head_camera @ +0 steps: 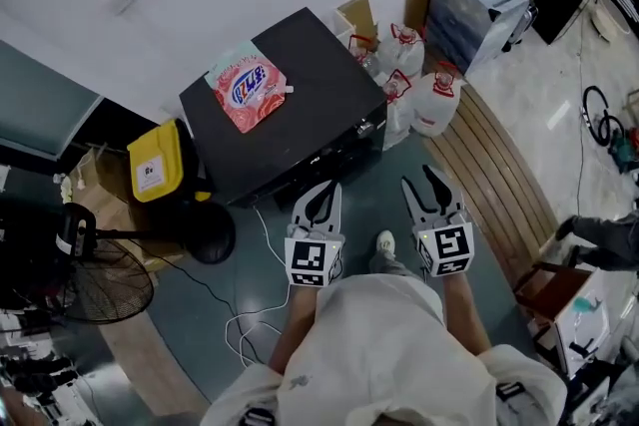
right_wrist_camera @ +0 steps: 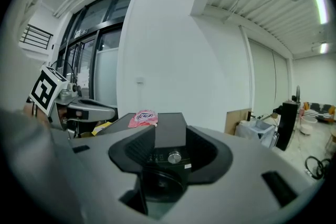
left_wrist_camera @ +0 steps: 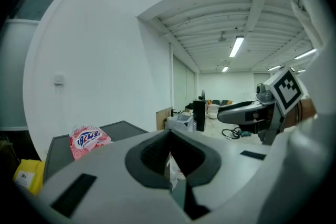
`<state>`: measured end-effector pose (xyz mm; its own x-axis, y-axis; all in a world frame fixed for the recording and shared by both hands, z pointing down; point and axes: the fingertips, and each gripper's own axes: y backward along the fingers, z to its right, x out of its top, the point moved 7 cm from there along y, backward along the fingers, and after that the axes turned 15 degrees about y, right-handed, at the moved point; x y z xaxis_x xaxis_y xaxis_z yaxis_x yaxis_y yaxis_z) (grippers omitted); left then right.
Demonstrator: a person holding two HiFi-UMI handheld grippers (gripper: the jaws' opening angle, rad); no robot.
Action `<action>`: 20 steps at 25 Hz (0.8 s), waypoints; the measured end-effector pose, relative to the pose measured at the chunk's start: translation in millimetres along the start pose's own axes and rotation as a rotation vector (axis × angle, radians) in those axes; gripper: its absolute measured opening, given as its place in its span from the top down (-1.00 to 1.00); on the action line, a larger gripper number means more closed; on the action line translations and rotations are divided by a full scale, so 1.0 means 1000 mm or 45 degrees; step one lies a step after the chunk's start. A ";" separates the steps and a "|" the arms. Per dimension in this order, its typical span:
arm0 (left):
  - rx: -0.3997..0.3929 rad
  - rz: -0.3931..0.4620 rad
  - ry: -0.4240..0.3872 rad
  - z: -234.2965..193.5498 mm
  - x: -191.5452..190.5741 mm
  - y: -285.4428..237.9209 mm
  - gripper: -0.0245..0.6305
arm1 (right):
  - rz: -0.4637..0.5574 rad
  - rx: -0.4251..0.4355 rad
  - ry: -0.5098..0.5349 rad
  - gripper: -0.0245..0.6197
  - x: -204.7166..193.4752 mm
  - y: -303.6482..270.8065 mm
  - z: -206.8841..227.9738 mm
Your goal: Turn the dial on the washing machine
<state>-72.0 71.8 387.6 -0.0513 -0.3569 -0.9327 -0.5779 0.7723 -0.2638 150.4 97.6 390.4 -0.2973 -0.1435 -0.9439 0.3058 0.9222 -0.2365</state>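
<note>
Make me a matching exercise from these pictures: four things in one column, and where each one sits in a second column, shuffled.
Things
1. pink pouch
2. yellow container
3. white jugs
4. dial

Places
A. on the front panel of the washing machine
B. past the machine's corner, toward the right of the head view
C. lying on the machine's black top
D. against the machine's side, toward the left of the head view

Pairs: 1-C, 2-D, 3-B, 4-A
</note>
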 end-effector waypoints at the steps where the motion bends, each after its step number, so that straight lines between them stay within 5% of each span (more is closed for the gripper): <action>1: 0.014 -0.003 0.002 0.000 0.000 -0.006 0.89 | -0.001 0.012 0.000 0.34 -0.002 -0.005 0.005; 20: 0.190 -0.086 0.027 -0.008 -0.025 -0.083 0.89 | -0.072 0.241 0.009 0.34 -0.055 -0.099 0.042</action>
<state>-29.9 12.5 434.9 -0.0343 -0.4206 -0.9066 -0.4530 0.8152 -0.3610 174.5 -0.5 455.9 -0.3247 -0.1902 -0.9265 0.4527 0.8288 -0.3288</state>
